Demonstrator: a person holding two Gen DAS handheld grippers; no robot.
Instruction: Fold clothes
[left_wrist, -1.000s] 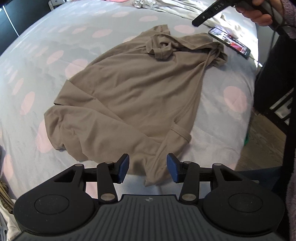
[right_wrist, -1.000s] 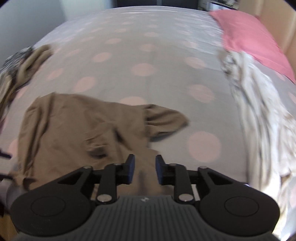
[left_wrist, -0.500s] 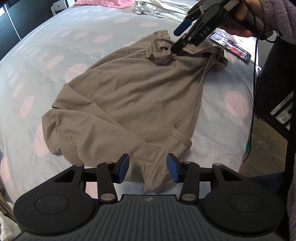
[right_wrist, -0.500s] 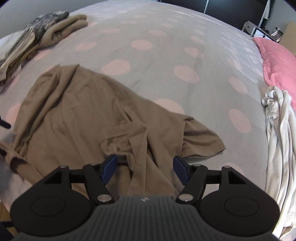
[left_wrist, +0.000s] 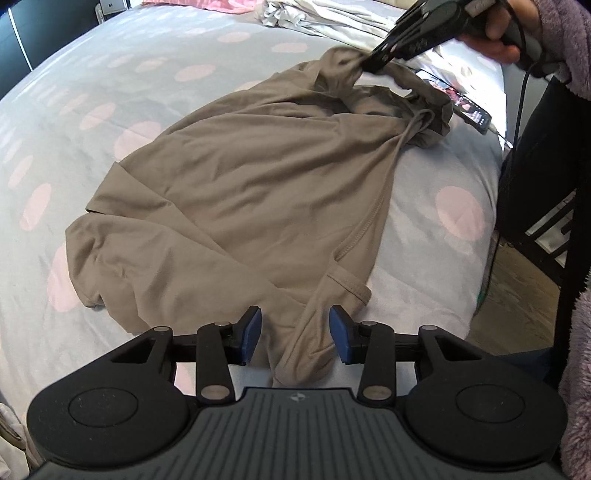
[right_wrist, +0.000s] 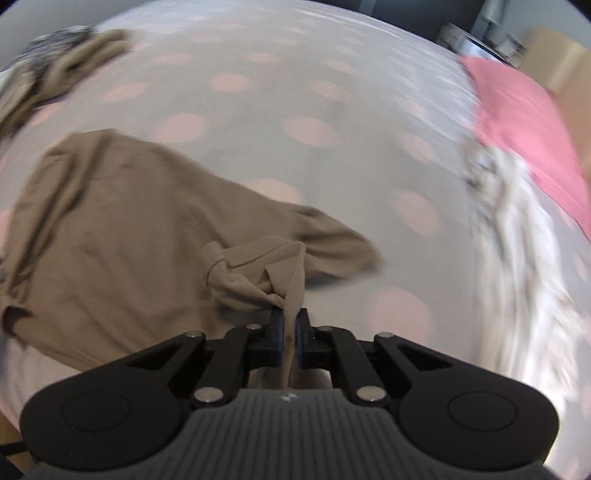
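— Fabric first, in the left wrist view: what do we see?

— We see the brown shirt spread on the grey bed cover with pink dots. One corner of it lies between the blue pads of the left gripper. The jaws are closing, but the pads do not press the cloth; there is a gap on both sides.

— And at the far side of the shirt?

— There we see the right gripper, held by a hand in a purple fluffy sleeve. It pinches a bunched part of the shirt and this part is lifted from the bed. A phone lies just beside the shirt, near the bed edge.

— Now the right wrist view?

— It is blurred. We see the right gripper with jaws closing on a thin fold of the brown shirt; the pads press the cloth. Behind are a pink pillow, white clothes and a folded pile at the far left.
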